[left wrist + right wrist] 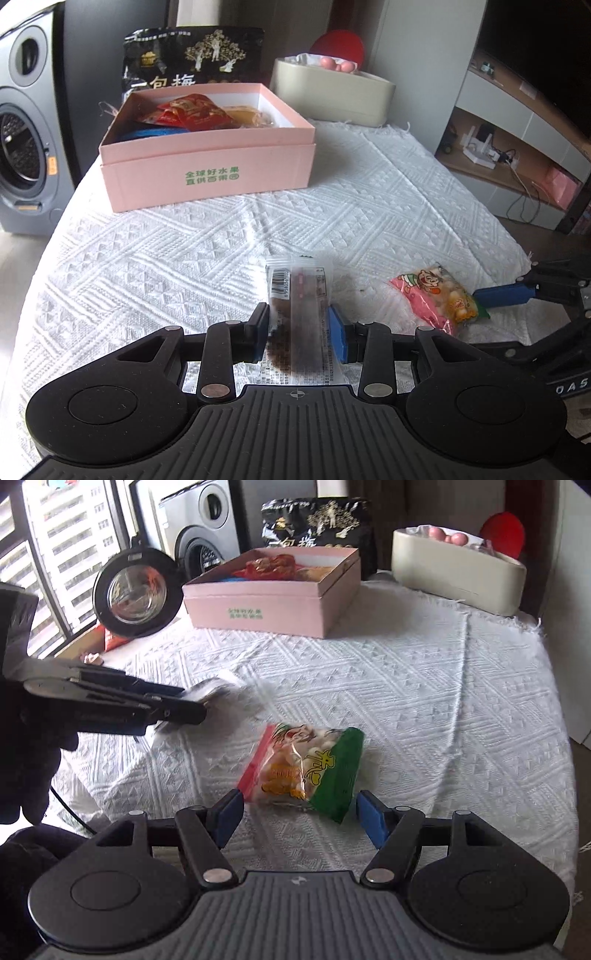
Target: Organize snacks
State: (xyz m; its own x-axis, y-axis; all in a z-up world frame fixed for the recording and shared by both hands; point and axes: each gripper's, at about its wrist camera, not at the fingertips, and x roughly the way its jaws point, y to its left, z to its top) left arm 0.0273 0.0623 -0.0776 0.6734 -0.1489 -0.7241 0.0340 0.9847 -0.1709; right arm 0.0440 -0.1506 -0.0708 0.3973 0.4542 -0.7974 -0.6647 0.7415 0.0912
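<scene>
My left gripper (300, 332) is shut on a clear packet of brown snack (303, 295) with a barcode, held just above the white cloth. It also shows in the right wrist view (192, 705) at the left, with the packet (214, 690) blurred in it. My right gripper (297, 812) is open, its blue pads either side of the near end of a pink, green and clear candy bag (306, 768) lying on the cloth. That bag (439, 299) lies right of my left gripper. The pink box (207, 166) at the back holds several snacks.
A black snack bag (192, 62) stands behind the pink box. A beige tub (332, 92) with pink balls sits at the back right. A washing machine (22, 147) stands to the left. A shelf unit (517, 147) stands beyond the table's right edge.
</scene>
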